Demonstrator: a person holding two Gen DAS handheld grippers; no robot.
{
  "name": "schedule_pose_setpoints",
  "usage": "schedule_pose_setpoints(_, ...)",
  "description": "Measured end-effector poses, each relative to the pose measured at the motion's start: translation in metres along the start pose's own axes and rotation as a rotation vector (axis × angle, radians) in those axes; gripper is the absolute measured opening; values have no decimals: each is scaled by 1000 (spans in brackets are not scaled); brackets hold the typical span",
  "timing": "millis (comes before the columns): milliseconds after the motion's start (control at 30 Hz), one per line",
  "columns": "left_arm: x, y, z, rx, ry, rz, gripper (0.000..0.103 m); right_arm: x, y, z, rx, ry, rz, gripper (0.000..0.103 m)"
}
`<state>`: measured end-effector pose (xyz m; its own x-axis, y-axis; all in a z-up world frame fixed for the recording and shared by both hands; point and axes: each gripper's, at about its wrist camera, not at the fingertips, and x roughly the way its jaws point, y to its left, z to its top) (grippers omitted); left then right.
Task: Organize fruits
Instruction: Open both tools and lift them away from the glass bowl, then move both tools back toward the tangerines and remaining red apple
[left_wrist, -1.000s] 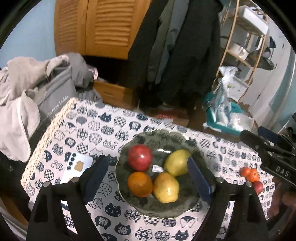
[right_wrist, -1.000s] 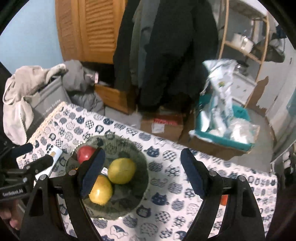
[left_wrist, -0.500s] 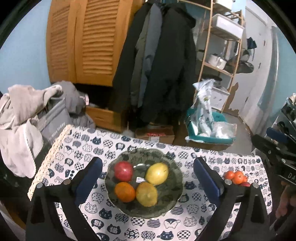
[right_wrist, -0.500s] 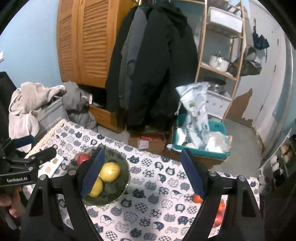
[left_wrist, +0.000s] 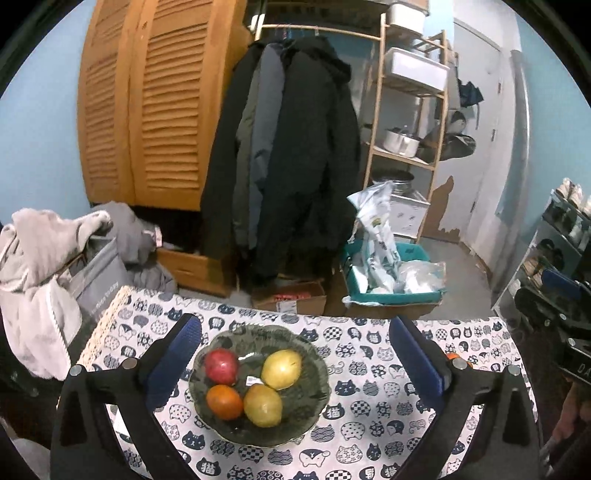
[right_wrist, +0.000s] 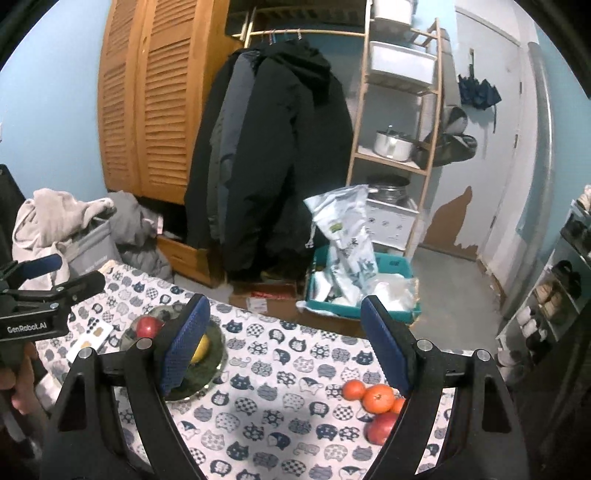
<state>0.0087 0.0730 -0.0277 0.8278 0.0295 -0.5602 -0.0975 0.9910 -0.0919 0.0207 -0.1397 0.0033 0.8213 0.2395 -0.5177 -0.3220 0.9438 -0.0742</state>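
A dark green plate (left_wrist: 317, 398) sits on the cat-print tablecloth (left_wrist: 369, 406) and holds a red apple (left_wrist: 221, 366), an orange (left_wrist: 224, 401) and two yellow fruits (left_wrist: 281, 368), (left_wrist: 263, 404). My left gripper (left_wrist: 295, 365) is open and empty, raised above the plate. In the right wrist view the plate (right_wrist: 214, 369) is at the left, partly behind a finger. Two oranges (right_wrist: 377, 398), (right_wrist: 353, 389) and a red apple (right_wrist: 380, 428) lie loose on the cloth at the right. My right gripper (right_wrist: 286, 343) is open and empty above the table.
A white card (right_wrist: 90, 341) lies left of the plate. Past the table's far edge stand a grey bag with clothes (left_wrist: 55, 266), a wooden louvred cupboard (left_wrist: 147, 110), hanging coats (left_wrist: 288, 155), a cardboard box (left_wrist: 291, 299), a teal bin (left_wrist: 391, 284) and a shelf rack (left_wrist: 406, 122).
Both grippers have risen and pulled back from the table, so the plate and fruit look smaller and lower. Both stayed open and empty. The loose fruit at the right came into the right wrist view.
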Motion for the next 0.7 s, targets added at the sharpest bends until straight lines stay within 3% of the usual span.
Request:
schedule_pose_setpoints(267,0,-30,4,47,-6,-37,103,-6,-28,-12,25,9,-43,83)
schedule_pose_setpoints(700,32,-87,-2,123,61,-90,103,-5,-89,-35,106,57,-152,83)
